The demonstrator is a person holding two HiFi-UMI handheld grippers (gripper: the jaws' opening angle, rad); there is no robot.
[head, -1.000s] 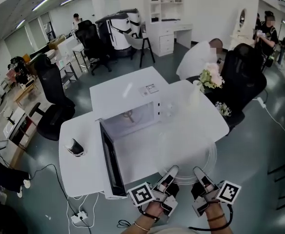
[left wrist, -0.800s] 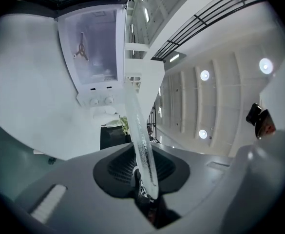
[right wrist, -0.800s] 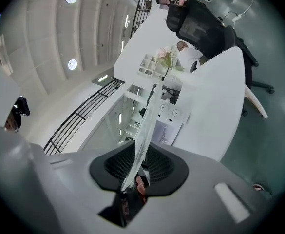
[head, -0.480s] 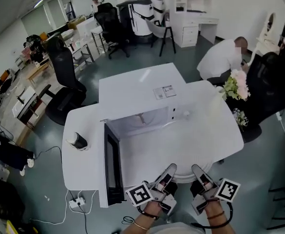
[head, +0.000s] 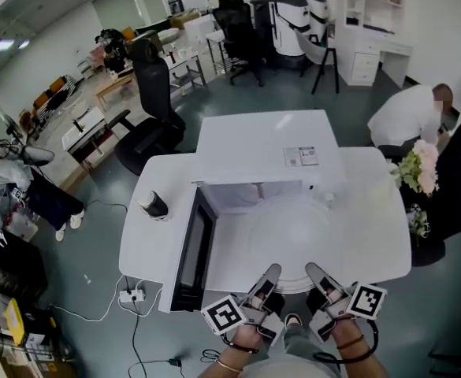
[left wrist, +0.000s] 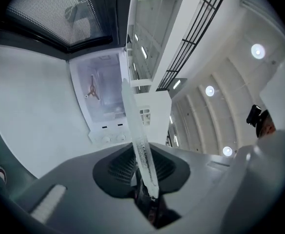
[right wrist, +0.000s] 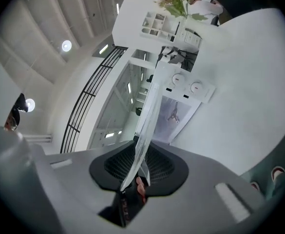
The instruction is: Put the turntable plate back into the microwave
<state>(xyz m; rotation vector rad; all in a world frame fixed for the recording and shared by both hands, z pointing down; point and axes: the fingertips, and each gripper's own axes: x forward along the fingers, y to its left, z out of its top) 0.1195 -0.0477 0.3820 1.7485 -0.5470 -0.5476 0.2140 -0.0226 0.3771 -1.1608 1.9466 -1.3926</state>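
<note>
The clear glass turntable plate [head: 295, 241] hangs level over the white table [head: 155, 239], in front of the open white microwave [head: 268, 150]. My left gripper [head: 270, 273] is shut on the plate's near rim and my right gripper [head: 312, 271] is shut on the rim beside it. In the left gripper view the plate's edge [left wrist: 138, 139] runs up from the left gripper [left wrist: 142, 173] toward the lit cavity [left wrist: 100, 92]. The right gripper view has the plate's edge [right wrist: 149, 125] rising from the right gripper [right wrist: 138, 172], with the cavity [right wrist: 174, 114] behind it.
The microwave door [head: 192, 249] stands swung open to the left. A dark cup [head: 153, 205] sits on the table's left part and flowers [head: 419, 168] at its right end. A black office chair [head: 148, 107] and a bent-over person in white [head: 410, 113] are beyond the table.
Both grippers have swung with the plate; the microwave's opening, earlier up and left of them in the head view, now lies straight ahead. The grip on the rim is unchanged.
</note>
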